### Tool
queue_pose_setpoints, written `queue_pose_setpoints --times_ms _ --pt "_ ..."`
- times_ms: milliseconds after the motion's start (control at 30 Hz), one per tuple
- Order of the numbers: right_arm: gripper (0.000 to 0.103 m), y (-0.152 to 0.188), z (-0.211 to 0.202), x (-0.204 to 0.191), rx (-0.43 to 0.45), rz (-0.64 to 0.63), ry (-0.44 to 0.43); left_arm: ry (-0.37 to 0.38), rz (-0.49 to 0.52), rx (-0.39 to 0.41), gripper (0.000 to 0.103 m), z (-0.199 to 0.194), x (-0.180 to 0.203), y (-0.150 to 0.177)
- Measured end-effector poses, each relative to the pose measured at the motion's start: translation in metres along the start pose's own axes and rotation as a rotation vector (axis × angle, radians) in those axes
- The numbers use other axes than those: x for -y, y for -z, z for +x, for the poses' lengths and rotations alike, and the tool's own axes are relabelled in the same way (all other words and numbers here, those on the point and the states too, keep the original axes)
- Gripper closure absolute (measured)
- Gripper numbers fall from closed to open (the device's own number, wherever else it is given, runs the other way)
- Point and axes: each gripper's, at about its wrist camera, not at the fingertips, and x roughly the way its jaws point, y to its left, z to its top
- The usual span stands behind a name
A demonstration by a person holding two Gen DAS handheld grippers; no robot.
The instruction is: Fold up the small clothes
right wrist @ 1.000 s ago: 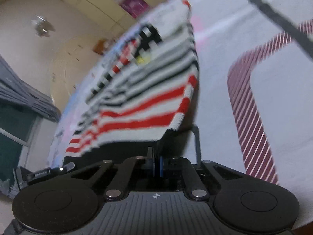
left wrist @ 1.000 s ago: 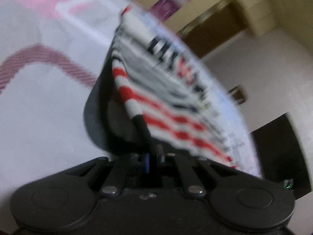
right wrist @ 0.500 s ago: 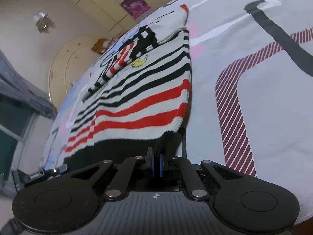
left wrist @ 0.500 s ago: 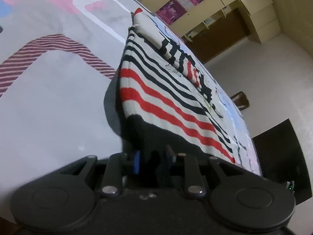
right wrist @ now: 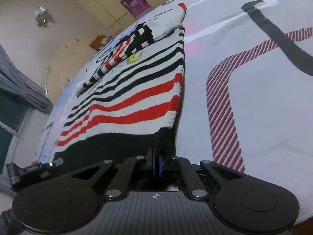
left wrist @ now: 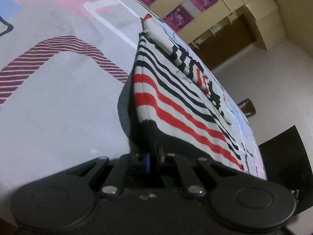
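A small striped sweater [left wrist: 172,90], white with red and black stripes and a black hem, lies spread on the patterned bed sheet [left wrist: 58,90]; its sleeves are folded across its upper part. My left gripper [left wrist: 154,156] is shut on the black hem at the sweater's left corner. In the right wrist view the sweater [right wrist: 137,90] stretches away from me, and my right gripper [right wrist: 157,159] is shut on the hem at its right corner. Both corners sit just above the sheet [right wrist: 264,98]. The left gripper's body [right wrist: 33,168] shows at the lower left of the right wrist view.
The sheet bears maroon striped bands [right wrist: 221,90], a dark band [right wrist: 273,37] and white outlines [left wrist: 117,15]. Yellow cupboards with purple posters [left wrist: 187,5] stand beyond the bed. A wooden chair [left wrist: 247,107] and a dark object [left wrist: 283,156] are past the bed's edge.
The sweater has come down from a lifted, moving position and now lies flat. My left gripper opened half a second ago and has shut on the hem again. The right stayed shut.
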Motion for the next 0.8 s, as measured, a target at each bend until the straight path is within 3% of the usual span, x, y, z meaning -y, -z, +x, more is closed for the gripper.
queue_pose_setpoints --times_ms 267,500,667,800 --pt "0.1 -0.048 -0.026 -0.022 0.17 -0.014 -0.088 0.124 -0.03 0.135 0.098 -0.016 0.029 -0.039" --pt "0.1 -0.147 -0.007 -0.04 0.287 0.045 -0.13 0.237 -0.022 0.247 0.098 0.013 0.073 -0.126" --pt "0.1 -0.232 0.035 -0.044 0.289 0.125 -0.114 0.21 -0.031 0.224 0.098 0.071 0.087 -0.195" --pt "0.1 -0.28 0.094 -0.027 0.238 0.187 -0.081 0.154 -0.067 0.139 0.098 0.137 0.073 -0.235"
